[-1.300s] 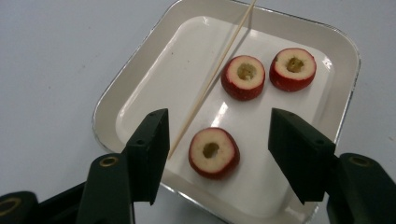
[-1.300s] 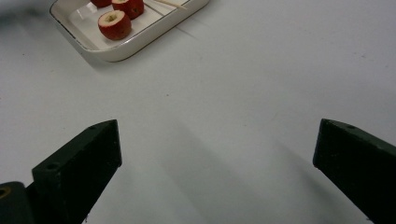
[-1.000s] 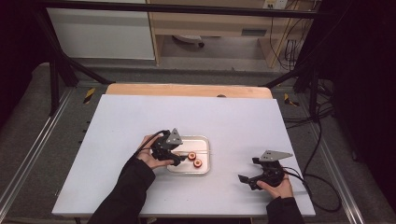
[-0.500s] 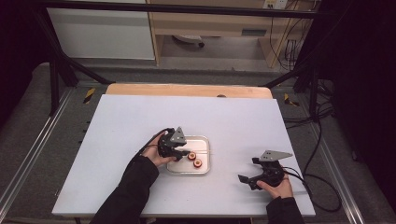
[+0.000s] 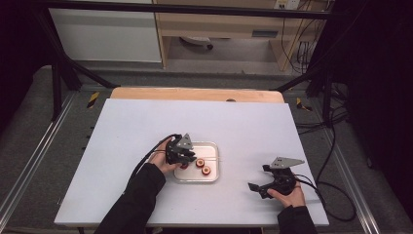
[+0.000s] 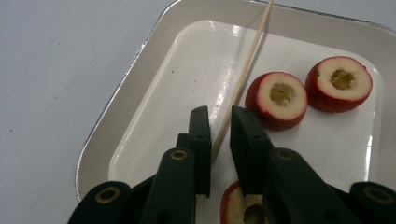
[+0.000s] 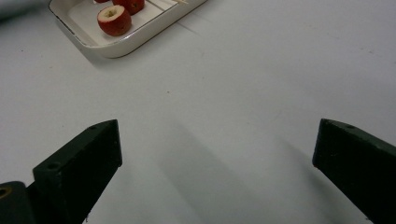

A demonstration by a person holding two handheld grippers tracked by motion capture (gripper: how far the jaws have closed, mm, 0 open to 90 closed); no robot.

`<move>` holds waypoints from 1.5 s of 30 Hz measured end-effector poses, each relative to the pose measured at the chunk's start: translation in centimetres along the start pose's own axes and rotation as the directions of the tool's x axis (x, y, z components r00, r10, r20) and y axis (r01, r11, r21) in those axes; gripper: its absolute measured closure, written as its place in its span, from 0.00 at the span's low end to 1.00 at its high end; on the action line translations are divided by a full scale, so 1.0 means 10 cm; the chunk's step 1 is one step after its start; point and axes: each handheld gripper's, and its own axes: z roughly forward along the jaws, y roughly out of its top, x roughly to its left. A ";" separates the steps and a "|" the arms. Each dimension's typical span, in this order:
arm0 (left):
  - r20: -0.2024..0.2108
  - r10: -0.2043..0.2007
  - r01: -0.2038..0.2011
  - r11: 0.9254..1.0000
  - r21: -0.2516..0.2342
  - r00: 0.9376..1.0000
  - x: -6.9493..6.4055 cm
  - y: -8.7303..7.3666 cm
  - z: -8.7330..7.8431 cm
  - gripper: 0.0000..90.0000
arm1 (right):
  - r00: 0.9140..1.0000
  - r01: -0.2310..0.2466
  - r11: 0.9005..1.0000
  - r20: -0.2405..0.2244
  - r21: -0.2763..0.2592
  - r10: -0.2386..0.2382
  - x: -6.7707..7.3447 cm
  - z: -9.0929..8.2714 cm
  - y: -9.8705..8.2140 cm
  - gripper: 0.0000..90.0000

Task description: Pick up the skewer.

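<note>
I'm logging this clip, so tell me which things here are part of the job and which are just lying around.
In use: left tongs closing around the skewer; three cored red fruits; white tray.
Idle: right tongs, open over the bare table.

No readable text or labels anywhere

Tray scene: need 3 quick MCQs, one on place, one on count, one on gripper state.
1. Where does the wooden skewer lie?
A. across the tray
B. on the floor
C. in the right gripper

2. How many cored red fruits are in the tray?
A. one
B. three
C. five

3. How do the right gripper's jaws stand?
A. wide apart
B. clamped on fruit
C. clamped on the skewer

Answers: 1 A, the wooden skewer crosses the tray and runs between the left gripper jaws. 2 B, three fruits show. 3 A, right gripper jaws spread over bare table.
</note>
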 end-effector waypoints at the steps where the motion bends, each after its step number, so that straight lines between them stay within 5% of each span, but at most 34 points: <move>1: 0.000 0.000 0.000 1.000 0.000 1.000 0.00 0.00 0.00 0.91 | 1.000 0.000 1.000 0.000 0.000 0.000 0.00 0.00 0.00 0.02; 20: 0.034 -0.013 0.014 1.000 -0.028 0.999 0.00 -0.01 0.03 0.98 | 1.000 0.002 1.000 0.001 0.001 -0.002 0.00 0.00 0.00 0.02; 34: 0.018 -0.041 0.042 0.998 -0.039 0.999 -0.04 0.01 -0.18 0.98 | 1.000 0.016 1.000 0.020 -0.002 -0.016 0.01 -0.02 0.02 0.02; 45: -0.009 -0.053 0.052 0.998 -0.038 0.999 -0.25 0.04 -0.43 0.98 | 0.987 0.141 0.989 0.074 0.043 -0.144 0.19 0.01 0.23 0.01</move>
